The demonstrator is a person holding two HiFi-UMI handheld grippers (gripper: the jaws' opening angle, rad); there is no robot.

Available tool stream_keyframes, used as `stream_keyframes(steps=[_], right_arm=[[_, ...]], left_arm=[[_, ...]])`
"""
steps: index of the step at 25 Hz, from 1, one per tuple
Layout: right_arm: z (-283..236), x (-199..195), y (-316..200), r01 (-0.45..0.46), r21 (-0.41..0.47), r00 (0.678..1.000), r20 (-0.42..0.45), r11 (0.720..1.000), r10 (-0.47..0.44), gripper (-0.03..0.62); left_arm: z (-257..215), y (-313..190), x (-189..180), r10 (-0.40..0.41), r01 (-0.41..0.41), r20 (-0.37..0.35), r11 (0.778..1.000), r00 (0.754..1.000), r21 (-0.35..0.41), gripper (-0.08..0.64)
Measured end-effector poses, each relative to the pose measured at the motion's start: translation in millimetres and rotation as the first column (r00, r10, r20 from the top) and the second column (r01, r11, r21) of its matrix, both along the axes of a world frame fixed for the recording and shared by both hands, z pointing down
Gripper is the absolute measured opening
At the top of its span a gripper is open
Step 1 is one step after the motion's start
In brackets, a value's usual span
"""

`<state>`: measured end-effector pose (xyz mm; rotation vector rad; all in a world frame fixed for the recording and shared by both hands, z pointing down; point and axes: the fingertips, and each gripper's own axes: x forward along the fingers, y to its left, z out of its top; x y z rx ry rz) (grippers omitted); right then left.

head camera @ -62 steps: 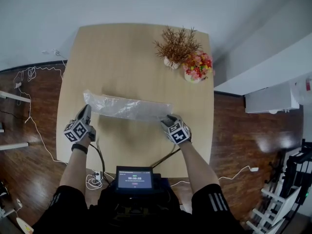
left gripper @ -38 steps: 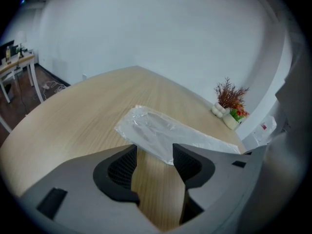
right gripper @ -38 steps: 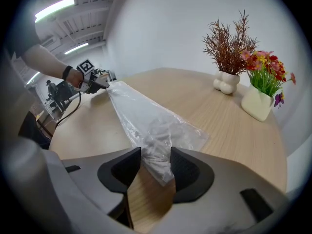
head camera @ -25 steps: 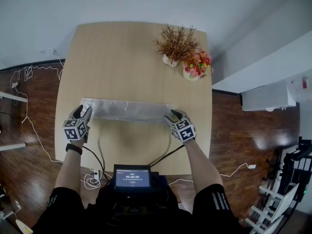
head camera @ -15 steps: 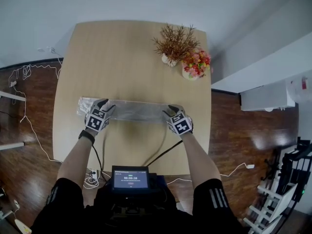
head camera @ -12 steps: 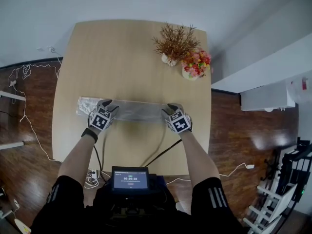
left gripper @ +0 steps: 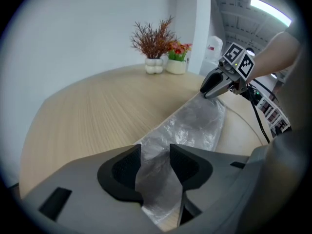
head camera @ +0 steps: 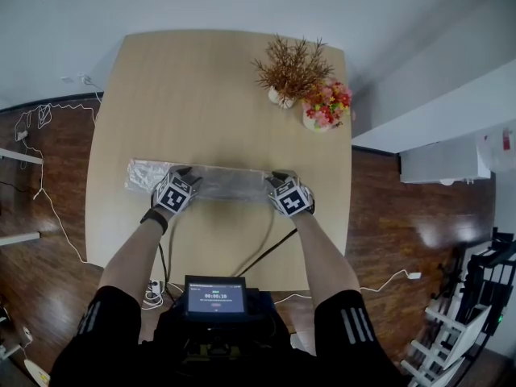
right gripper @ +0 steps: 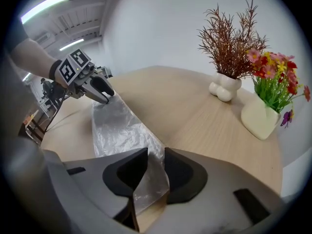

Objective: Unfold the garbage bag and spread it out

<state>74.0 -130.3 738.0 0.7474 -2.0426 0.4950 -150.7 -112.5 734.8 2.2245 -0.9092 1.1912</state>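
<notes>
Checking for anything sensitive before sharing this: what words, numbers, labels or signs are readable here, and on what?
No text reads clearly.
Screen: lines of print, too small to read.
White object at the right edge: a red label, too blurred to read.

Clear crinkled plastic garbage bag lies as a long strip across the pale wooden table.
The left claw and right claw, well apart, have jaws just closing about its near edge.
</notes>
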Motion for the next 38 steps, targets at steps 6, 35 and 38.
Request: stream_keyframes(steps=[6, 35, 38], right_arm=[[-7.3, -3.9, 0.0, 0.026, 0.051, 1.000, 0.001, 0.998, -0.026, 0.107], [-125.8, -31.7, 64.0, 0.193, 0.351, 0.961, 0.120, 0.916, -0.248, 0.018], [-117.6, -27.6, 70.5, 0.186, 0.334, 0.964, 0.119, 0.924, -0.237, 0.018]], left_arm=[[2.7, 2.1, 1.7, -0.005, 0.005, -0.002, 1.000, 1.000, 0.000, 0.187], [-17.8, 25.4, 70.3, 0.618, -0.688, 0.359, 0.719, 0.700, 0.104, 0.151], [-16.4, 33.3, 72.1, 0.632, -0.701, 0.355, 0.706, 0.688, 0.101, 0.045]])
